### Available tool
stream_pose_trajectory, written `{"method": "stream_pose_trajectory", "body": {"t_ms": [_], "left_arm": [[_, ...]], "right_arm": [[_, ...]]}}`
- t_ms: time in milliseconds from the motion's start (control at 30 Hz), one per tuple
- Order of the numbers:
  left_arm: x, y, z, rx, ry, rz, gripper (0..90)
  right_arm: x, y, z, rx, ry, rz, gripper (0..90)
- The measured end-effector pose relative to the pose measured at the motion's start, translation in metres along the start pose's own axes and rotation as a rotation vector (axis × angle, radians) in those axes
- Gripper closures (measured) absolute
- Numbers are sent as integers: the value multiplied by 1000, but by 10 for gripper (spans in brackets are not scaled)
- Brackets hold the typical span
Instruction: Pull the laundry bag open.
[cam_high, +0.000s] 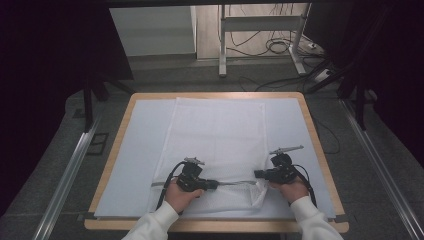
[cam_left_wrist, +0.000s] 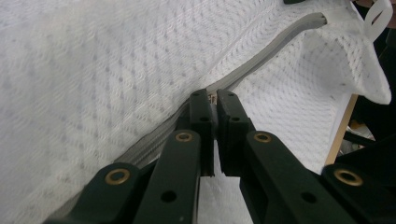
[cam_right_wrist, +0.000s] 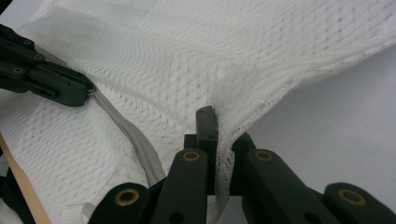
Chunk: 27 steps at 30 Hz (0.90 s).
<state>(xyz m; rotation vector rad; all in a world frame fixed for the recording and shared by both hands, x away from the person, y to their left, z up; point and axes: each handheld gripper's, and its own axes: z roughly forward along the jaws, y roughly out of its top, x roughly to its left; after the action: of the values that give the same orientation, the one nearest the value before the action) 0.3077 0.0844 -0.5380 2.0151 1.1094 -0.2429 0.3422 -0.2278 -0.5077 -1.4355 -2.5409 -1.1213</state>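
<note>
1. Left tool (cam_left_wrist: 215, 100): jaws nearly closed, pinched on the small metal zipper pull (cam_left_wrist: 213, 99), which sits at the tips along the grey zipper (cam_left_wrist: 261, 58). In the high view this tool (cam_high: 212, 184) points right along the zipper line.
2. Right tool (cam_right_wrist: 219, 140): jaws closed on a gathered fold of white mesh at the bag's near right corner. It appears to anchor the fabric so the zipper stays taut while the pull is drawn.
3. White mesh laundry bag (cam_high: 220, 135): lies flat at the middle of the tabletop, long side running near to far; the zipper (cam_high: 235, 183) crosses its near end, between the two tools.
4. A white fabric loop (cam_left_wrist: 379, 14) sits at the held corner.
5. Tabletop (cam_high: 320, 145): wooden edge, pale sheet (cam_high: 140, 150) under the bag.
6. Judgement: zipper work is in hand; direction cannot be told.
</note>
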Motion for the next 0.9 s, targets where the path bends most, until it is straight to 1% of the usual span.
{"method": "stream_pose_trajectory", "body": {"t_ms": [300, 367, 467, 533, 733, 767, 867, 900], "left_arm": [[5, -4, -9, -9, 6, -6, 867], [8, -5, -11, -15, 1, -23, 867], [8, -6, -13, -14, 8, -18, 867], [8, -6, -14, -16, 2, -20, 867], [11, -8, -20, -28, 21, -26, 867], [13, -8, -22, -23, 24, -21, 867], [17, -11, -27, -32, 44, -33, 867], [19, -12, -29, -33, 43, -37, 867]], "right_arm": [[1, 0, -1, -5, 0, -1, 876], [1, 0, -1, -6, 4, -1, 876], [1, 0, -1, -5, 4, -4, 876], [1, 0, -2, -6, 4, -3, 876], [2, 0, -3, -11, 0, -5, 876], [1, 0, -3, -14, 0, -1, 875], [1, 0, -4, -15, -8, -1, 876], [0, 0, -5, -19, -10, 1, 876]]}}
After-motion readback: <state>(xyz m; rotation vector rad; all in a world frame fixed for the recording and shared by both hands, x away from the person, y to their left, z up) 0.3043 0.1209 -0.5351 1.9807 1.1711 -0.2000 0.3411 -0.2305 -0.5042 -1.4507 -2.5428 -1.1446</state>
